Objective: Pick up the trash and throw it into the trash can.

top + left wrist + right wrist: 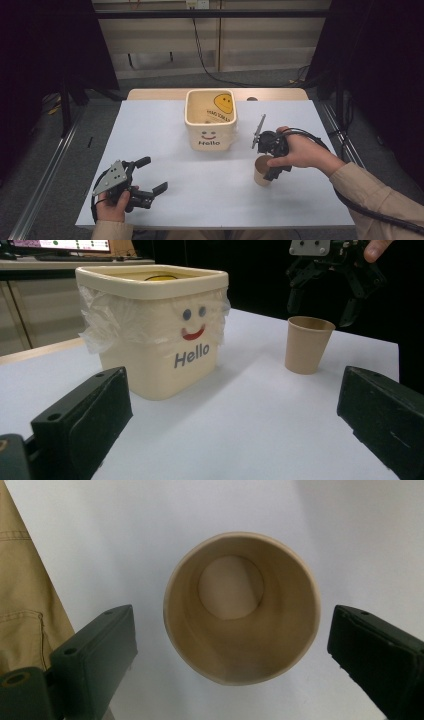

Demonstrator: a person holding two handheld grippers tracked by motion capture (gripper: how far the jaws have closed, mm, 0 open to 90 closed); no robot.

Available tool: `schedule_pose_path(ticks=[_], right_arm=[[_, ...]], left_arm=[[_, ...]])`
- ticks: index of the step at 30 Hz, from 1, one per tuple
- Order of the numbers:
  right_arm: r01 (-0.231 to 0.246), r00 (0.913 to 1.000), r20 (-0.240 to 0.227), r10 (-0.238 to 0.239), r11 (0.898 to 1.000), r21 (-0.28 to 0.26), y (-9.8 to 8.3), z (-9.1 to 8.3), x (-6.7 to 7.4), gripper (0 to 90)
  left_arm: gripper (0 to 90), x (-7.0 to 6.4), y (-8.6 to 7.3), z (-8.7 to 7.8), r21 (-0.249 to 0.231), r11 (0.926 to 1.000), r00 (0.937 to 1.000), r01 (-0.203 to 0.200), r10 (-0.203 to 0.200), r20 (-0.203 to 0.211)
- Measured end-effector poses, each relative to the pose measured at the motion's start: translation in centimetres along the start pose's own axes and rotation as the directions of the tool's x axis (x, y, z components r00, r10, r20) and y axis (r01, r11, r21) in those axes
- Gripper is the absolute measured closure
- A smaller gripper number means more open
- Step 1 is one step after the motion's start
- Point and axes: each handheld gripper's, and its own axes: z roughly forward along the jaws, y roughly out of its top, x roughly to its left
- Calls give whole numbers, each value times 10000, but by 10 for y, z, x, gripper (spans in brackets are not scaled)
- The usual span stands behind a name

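Right gripper view is looking straight down into the paper cup [241, 608]: mouth up, empty, bottom disc visible, long axis running vertical, wider at the rim than at the base. Cup is standing upright on the white table [350, 530], centred between the two black jaws, with a gap of bare table showing on each side of the rim. So the right gripper [232, 650] is hanging above it with jaws apart, pads not pressing on the cup wall.

High view is showing the cup [262, 171] at the right-hand part of the table, near the front, just under the right gripper [272, 160], which is pointing downward from the person's right hand [300, 150].

Judging progress: the reach looks done and the jaws are lined up either side of the rim; the grasp itself is not yet made, and nothing is lifted. Left to do, by my reading: lower, close on the wall, carry the cup, probably toward the cream bin.

That bin [210, 122], marked "Hello" with a smiley, is sitting at the table's middle back, well apart from the cup; a clear plastic liner [100, 325] is folding over its rim.

Left gripper [145, 180] is resting at the front left, jaws wide apart, holding nothing, facing the bin.
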Motion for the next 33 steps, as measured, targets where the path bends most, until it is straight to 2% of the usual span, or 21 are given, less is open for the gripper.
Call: schedule_pose_path(ticks=[7,9,10,16,18,22,24,28,31,32,33], right_arm=[[-32,10000,-73,33,9999,163,0,5,0,50],[-240,9997,-84,242,9995,211,1,6,2,50],[-119,9999,-86,122,9995,284,1,7,1,51],[-450,9989,-104,455,9980,433,1,10,1,70],[-331,9994,-90,336,9985,439,1,11,0,86],[-340,9994,-95,344,9985,426,1,13,-1,107],[-186,9998,-106,191,9988,458,2,13,-2,118],[-282,9995,-106,287,9985,471,3,13,-1,152],[-84,9999,-72,87,9988,492,3,12,-3,186],[-148,9998,-119,154,9987,493,3,11,-3,188],[-165,9997,-154,172,9988,453,3,11,-2,192]], left_arm=[[8,0,0,0,-10,10000,10000,21,-20,49],[8,0,0,0,-10,10000,10000,19,-19,50],[8,0,0,0,-7,10000,10000,18,-18,44],[9,-1,0,0,-73,9999,10000,95,-95,-8],[9,0,0,0,9,10000,10000,-20,20,1],[9,0,0,0,11,10000,10000,-3,3,2],[9,0,0,0,-14,10000,10000,4,-3,58],[9,0,0,1,-21,10000,10000,30,-30,58],[10,0,0,0,8,10000,10000,-11,11,-1],[10,0,0,0,7,10000,10000,-51,51,-12],[10,0,0,0,-82,10000,10000,55,-55,-9]])
